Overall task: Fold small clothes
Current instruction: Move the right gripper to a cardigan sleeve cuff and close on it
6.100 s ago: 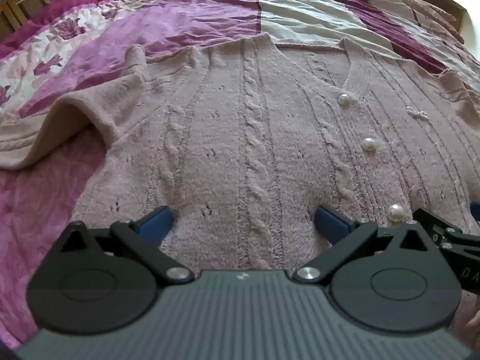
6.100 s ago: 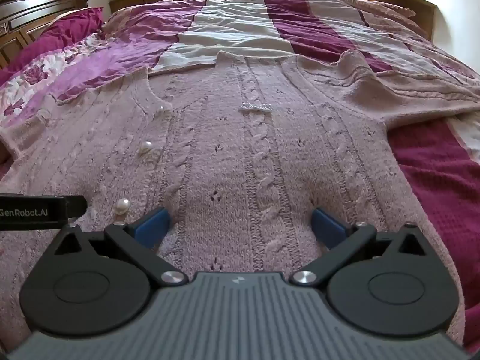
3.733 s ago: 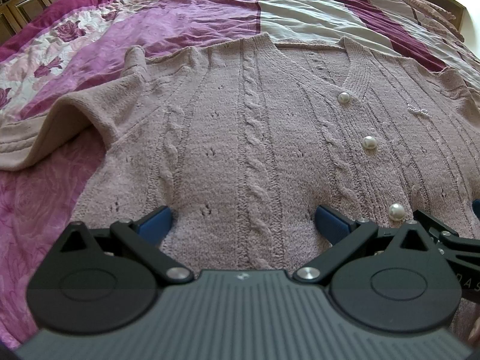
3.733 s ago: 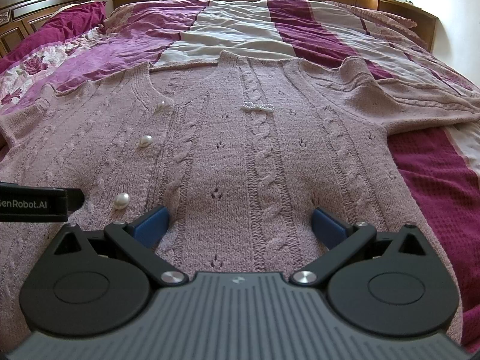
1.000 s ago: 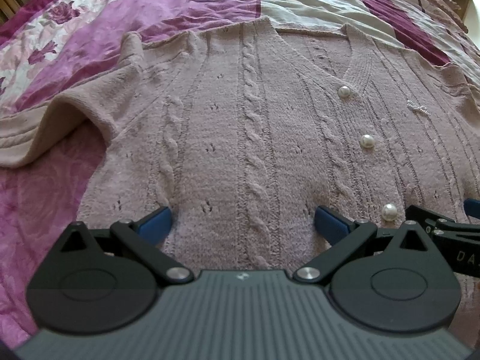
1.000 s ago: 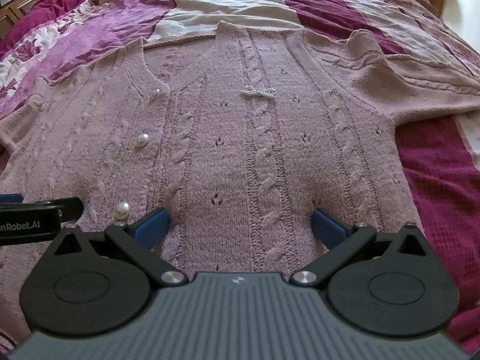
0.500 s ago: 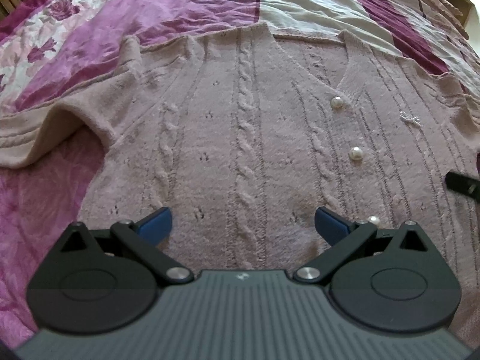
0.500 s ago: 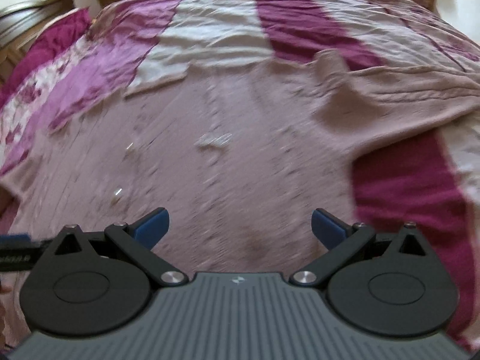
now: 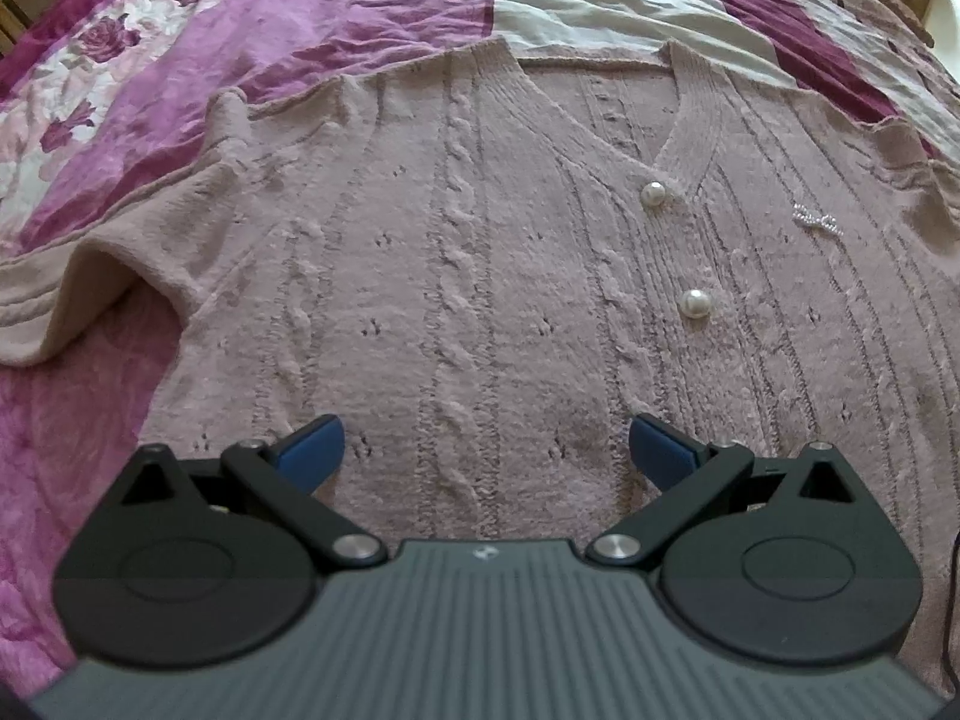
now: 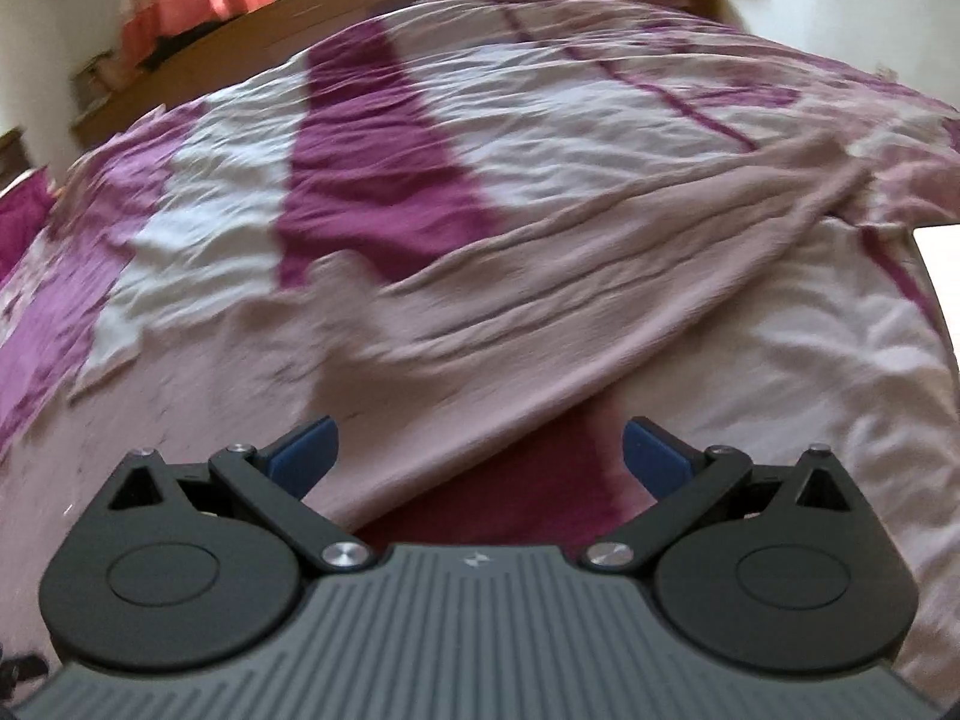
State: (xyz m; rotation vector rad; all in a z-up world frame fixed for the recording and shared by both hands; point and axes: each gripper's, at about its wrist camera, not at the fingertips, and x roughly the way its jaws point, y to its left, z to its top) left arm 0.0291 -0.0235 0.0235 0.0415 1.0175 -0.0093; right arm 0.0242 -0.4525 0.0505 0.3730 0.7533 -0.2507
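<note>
A dusty-pink cable-knit cardigan [image 9: 480, 276] with pearl buttons [image 9: 695, 302] lies flat on the bed, front up, V-neck pointing away. Its one sleeve [image 9: 78, 294] folds off to the left in the left wrist view. My left gripper [image 9: 486, 444] hovers open over the cardigan's lower body, holding nothing. In the blurred right wrist view my right gripper [image 10: 477, 447] is open above the lower edge of the other sleeve [image 10: 600, 294], which stretches away to the right. Nothing sits between its blue pads [image 10: 303, 447].
The bed is covered by a striped spread [image 10: 372, 162] in magenta, pink and cream, with a floral part [image 9: 90, 54] at the left. A wooden headboard ledge [image 10: 240, 30] runs along the far side. A white surface [image 10: 942, 276] shows past the bed's right edge.
My right gripper has swung quickly to the right, from above the cardigan's body to its right sleeve, blurring the view. The left gripper lifted slightly and stays over the body.
</note>
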